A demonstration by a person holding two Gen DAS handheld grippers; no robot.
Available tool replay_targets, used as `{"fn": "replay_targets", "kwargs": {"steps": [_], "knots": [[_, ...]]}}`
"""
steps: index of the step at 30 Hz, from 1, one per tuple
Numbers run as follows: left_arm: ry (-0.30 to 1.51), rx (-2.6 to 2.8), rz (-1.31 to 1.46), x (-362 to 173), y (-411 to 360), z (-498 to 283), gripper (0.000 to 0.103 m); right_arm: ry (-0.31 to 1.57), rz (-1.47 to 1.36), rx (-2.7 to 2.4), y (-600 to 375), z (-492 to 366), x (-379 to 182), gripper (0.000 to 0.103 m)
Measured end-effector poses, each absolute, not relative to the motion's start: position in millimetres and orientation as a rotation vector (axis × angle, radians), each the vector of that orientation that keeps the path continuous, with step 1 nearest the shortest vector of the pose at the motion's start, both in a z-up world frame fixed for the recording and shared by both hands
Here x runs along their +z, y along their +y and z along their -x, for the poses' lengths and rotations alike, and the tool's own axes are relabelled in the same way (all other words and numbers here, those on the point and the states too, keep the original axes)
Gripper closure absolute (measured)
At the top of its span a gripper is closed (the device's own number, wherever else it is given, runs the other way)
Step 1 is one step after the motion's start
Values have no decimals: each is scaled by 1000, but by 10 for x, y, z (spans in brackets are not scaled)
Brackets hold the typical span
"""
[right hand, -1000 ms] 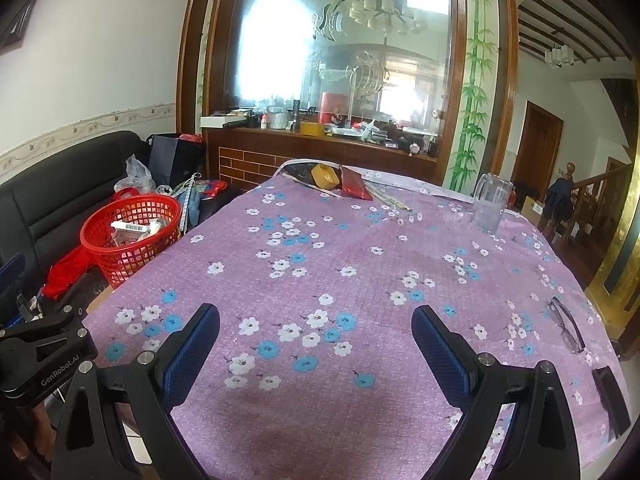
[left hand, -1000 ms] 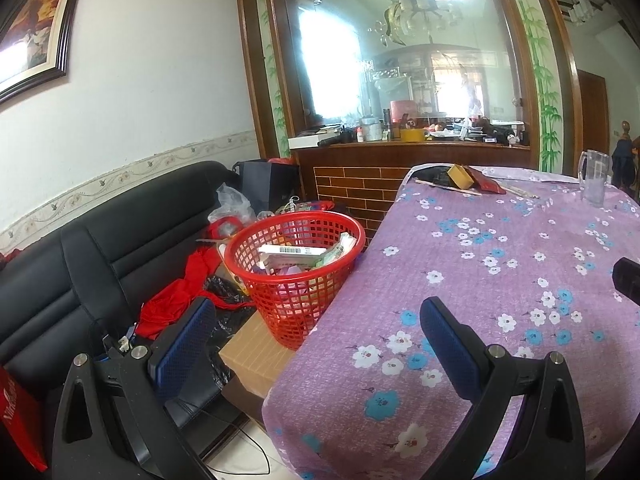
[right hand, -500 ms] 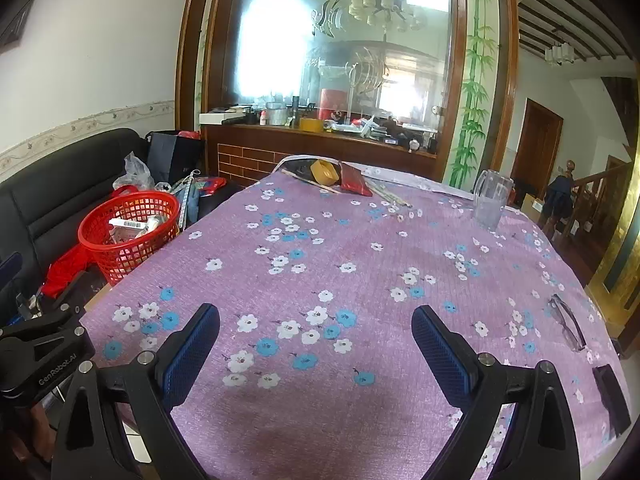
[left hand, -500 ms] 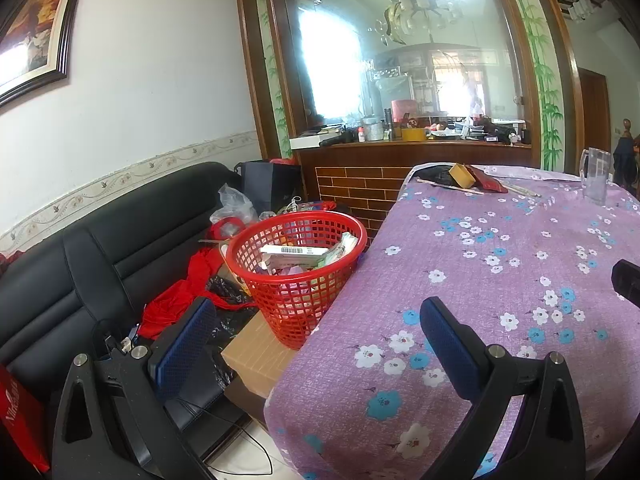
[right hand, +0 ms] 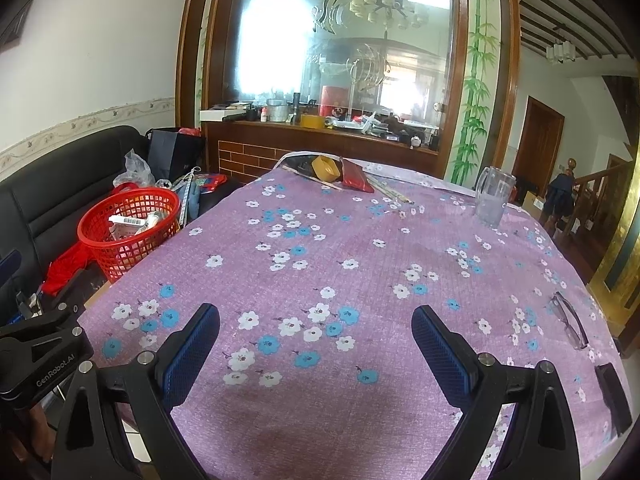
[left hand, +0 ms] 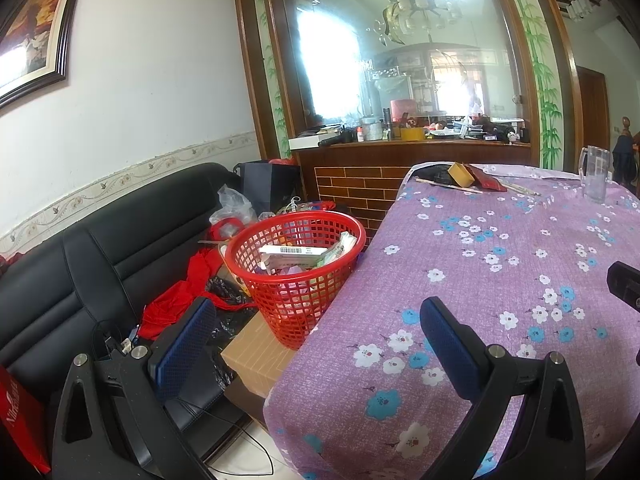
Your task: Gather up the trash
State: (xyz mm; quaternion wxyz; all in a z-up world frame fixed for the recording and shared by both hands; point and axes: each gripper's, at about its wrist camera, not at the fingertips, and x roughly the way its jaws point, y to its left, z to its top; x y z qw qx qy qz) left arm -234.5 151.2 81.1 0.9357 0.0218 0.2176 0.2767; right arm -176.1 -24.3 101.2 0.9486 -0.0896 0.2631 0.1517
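Two handheld grippers hovered over the near edge of a round table draped in a purple cloth printed with white and blue flowers. The left gripper had its blue-padded fingers spread wide with nothing between them, straddling the table's left edge. The right gripper was likewise spread and empty, above the bare near part of the cloth.

Left of the table, just beside its edge, a red plastic mesh basket stood on a tan cardboard box in front of a black leather sofa. The basket already held trash, including a white barcoded carton and crumpled wrappers.

At the table's far edge lay a cluster of loose items: a yellow tape roll, a red flat packet and thin wooden sticks. A clear plastic jug stood at the far right, and a pair of glasses and a dark flat object lay at the near right.

The near cloth appeared clear of trash, so collection seemed largely done. If anything remained, it was likely in the far cluster. Doing this well would mean reaching across with fingers kept spread, choosing only true rubbish, and leaving the jug and glasses alone.
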Motion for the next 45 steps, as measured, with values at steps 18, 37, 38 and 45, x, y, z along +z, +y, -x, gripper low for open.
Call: {"fn": "replay_targets", "kwargs": {"steps": [18,37,38,45], "knots": [[450,563,-50,791,1501,2346,1,545,182,307,-248,1750,977,4],[505,467,-106,806,1260,2051,1,591,140,278,-436,1580,924,4],[514,449,-117,824,1204,1981,1,602,131,267,-499,1522,925,4],[705,156,-89,758,525,1161,1,716,64,34,-1390,828,792,1]]}}
